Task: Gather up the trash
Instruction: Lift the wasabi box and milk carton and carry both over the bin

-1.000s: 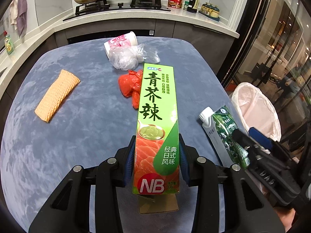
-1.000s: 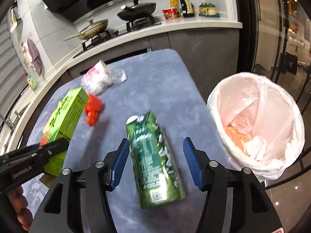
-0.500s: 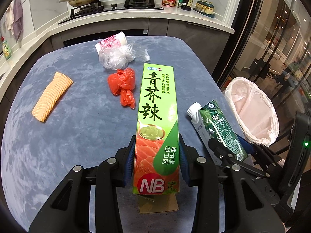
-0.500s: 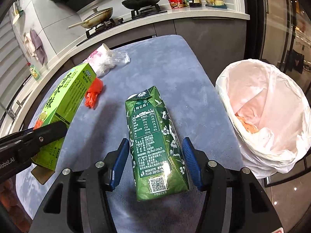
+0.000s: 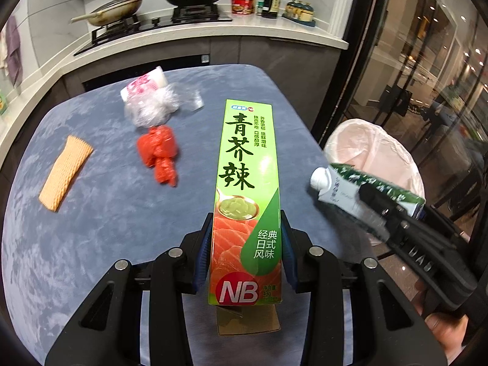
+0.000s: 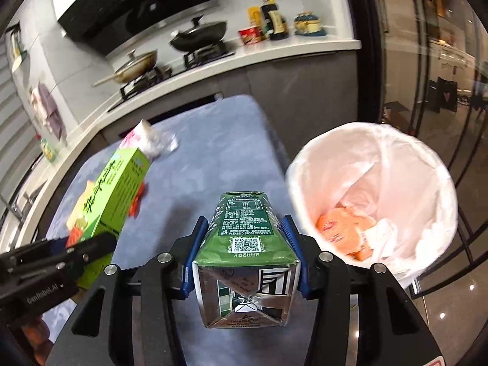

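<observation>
A: What do we hold in the left gripper?

B: The green wasabi box, clamped at its lower end between both blue pads and pointing toward twelve o'clock above the blue table.

A: And the right gripper?

B: Its jaws are closing on the dark green carton, pads pressed against both sides (the silver bottom faces us). From the left wrist we see it at three o'clock, white cap toward the table.

A: Where is the bin?

B: The white-lined trash bin sits at two o'clock of the carton, off the table's edge, with orange wrappers inside.

A: What lies on the table?

B: A red bag, a crumpled clear bag with a cup, and an orange foam net at nine o'clock.
</observation>
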